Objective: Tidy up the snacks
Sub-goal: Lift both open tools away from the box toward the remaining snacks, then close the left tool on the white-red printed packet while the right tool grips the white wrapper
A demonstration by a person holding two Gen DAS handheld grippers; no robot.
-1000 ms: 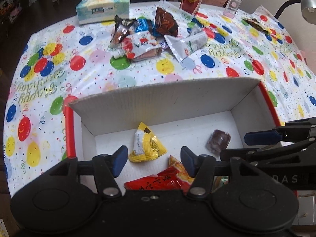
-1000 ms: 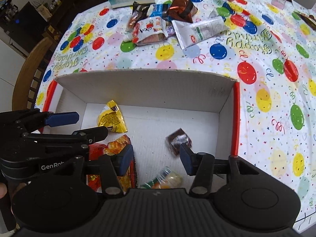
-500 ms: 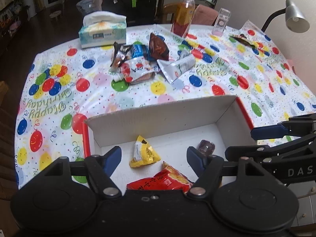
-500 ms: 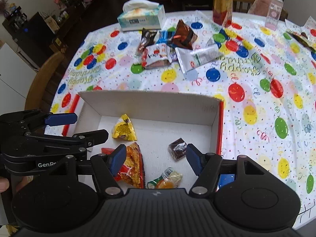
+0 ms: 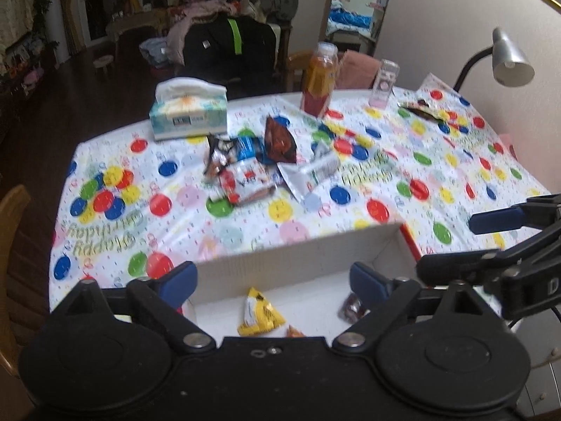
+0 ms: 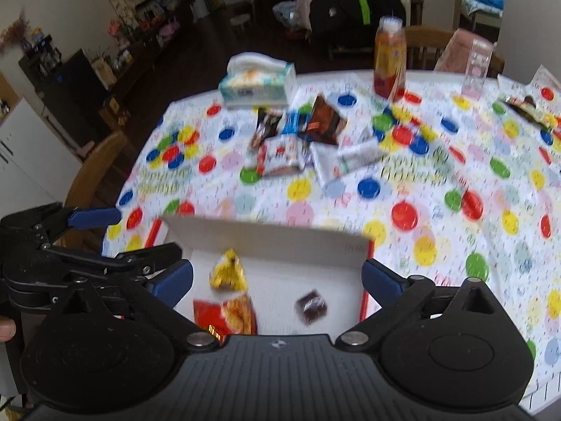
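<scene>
I hold both grippers above the near edge of the table (image 6: pixel 438 175), over the open white box (image 6: pixel 266 242) with red outer sides. My left gripper (image 5: pixel 273 280) has its blue-padded fingers spread wide with nothing between them. My right gripper (image 6: pixel 277 279) is spread just as wide and also carries nothing. The two tools are side by side, close together, each showing at the edge of the other's view.

Inside the box lie a yellow packet (image 6: pixel 228 273) near the far wall, a red bag (image 6: pixel 228 315) just nearer than it toward the near left corner, and a dark wrapped sweet (image 6: pixel 311 306) toward the right wall. The three sit apart on the white floor, though the yellow packet and red bag are almost touching.

Toward the middle of the table, well beyond the box, lies a heap of snacks (image 6: pixel 298 140): a brown pouch (image 6: pixel 324 119), a blue wrapper, a red-and-white pack (image 6: pixel 280 156) and a white pack (image 6: pixel 347 159), overlapping one another. A tissue box (image 6: pixel 257 84) stands at the far left edge, a juice bottle (image 6: pixel 390 63) at the far edge, a clear glass (image 6: pixel 477 68) to its right. Another wrapper (image 6: pixel 526 105) lies near the far right edge.
</scene>
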